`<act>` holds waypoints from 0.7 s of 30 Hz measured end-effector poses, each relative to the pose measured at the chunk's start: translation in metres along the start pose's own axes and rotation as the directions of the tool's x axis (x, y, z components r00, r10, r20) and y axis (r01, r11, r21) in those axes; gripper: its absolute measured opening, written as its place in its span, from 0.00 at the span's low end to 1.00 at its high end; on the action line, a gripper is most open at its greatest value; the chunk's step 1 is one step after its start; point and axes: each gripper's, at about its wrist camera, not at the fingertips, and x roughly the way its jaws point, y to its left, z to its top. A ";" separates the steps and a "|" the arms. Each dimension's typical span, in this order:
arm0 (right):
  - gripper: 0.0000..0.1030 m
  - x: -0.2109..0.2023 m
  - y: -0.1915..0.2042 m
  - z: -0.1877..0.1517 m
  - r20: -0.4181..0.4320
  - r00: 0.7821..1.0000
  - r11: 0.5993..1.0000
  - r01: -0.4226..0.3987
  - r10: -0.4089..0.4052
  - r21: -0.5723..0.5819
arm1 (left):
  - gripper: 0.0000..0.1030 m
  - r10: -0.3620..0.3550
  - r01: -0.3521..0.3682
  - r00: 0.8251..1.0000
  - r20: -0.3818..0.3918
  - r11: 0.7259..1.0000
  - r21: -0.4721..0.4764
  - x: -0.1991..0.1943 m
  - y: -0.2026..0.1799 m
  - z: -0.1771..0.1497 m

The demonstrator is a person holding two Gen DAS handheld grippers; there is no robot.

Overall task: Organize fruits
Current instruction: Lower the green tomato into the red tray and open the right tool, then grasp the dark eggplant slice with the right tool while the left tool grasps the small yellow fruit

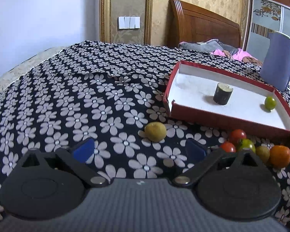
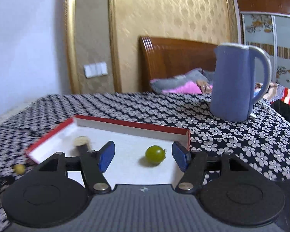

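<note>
Right gripper (image 2: 143, 154) sits low centre in its view, jaws parted, gripping nothing; a green fruit (image 2: 155, 155) lies loose on the tray (image 2: 125, 124) floor between the pads, touching neither; looks released, I'd say. Left gripper (image 1: 138, 148) hangs wide open and empty over the cloth (image 1: 67, 89); the yellow fruit (image 1: 155, 131) lies just ahead of it, slightly right of centre, round, so no axis to mind. A cluster of fruits (image 1: 255, 148) waits at lower right, hard against the tray's near wall. The left is nearer both; a short forward reach looks enough.
</note>
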 end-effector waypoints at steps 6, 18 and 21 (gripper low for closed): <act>0.68 -0.031 0.005 -0.027 0.018 0.999 0.999 -0.035 0.034 0.019 | 0.79 0.049 -0.046 0.998 -0.036 0.996 0.078 0.020 -0.015 0.011; 0.68 -0.042 0.011 -0.054 -0.006 1.000 1.000 -0.026 0.026 0.003 | 0.43 0.027 -0.024 0.999 -0.047 0.998 0.058 0.040 -0.013 0.016; 0.68 -0.040 0.012 -0.056 -0.022 0.999 1.000 -0.028 0.028 -0.004 | 0.25 -0.035 0.038 0.998 -0.050 0.998 0.047 0.037 -0.013 0.017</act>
